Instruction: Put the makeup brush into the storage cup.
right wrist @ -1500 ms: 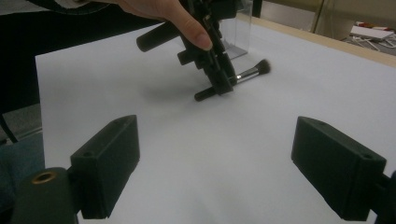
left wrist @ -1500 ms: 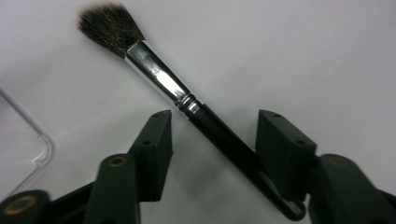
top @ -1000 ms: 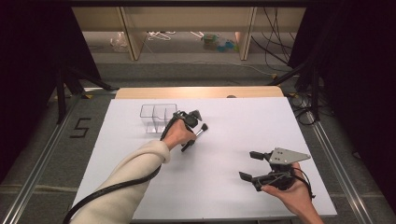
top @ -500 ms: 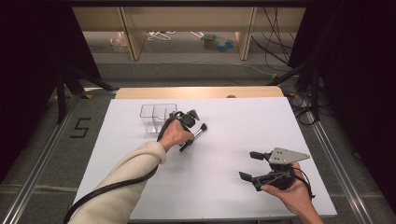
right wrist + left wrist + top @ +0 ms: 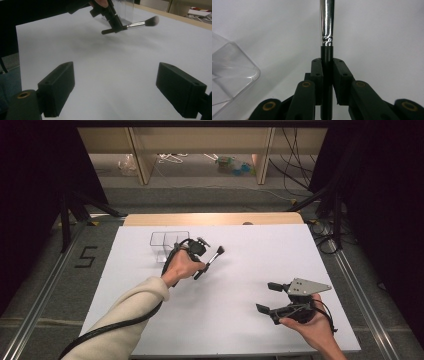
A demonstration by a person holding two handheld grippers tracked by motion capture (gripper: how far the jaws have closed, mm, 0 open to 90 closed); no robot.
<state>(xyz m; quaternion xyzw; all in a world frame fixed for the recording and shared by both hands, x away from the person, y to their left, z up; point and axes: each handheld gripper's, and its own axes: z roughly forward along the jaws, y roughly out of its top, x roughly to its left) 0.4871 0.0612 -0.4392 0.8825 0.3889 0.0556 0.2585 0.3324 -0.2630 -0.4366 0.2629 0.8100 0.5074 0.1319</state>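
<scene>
Two black fingers of the left gripper are clamped tight on the dark handle of a makeup brush, which now hangs clear of the white tabletop. A second ago the brush sat lower, just right of the clear plastic organizer; it has since risen slightly beside that box, so the pick-up looks done and a drop into a compartment seems next. The right gripper rests well away from the organizer, fingers spread wide, holding nothing.

In the left gripper view, the top edge is cutting off the brush above its ferrule; the left edge is cropping the clear box.
</scene>
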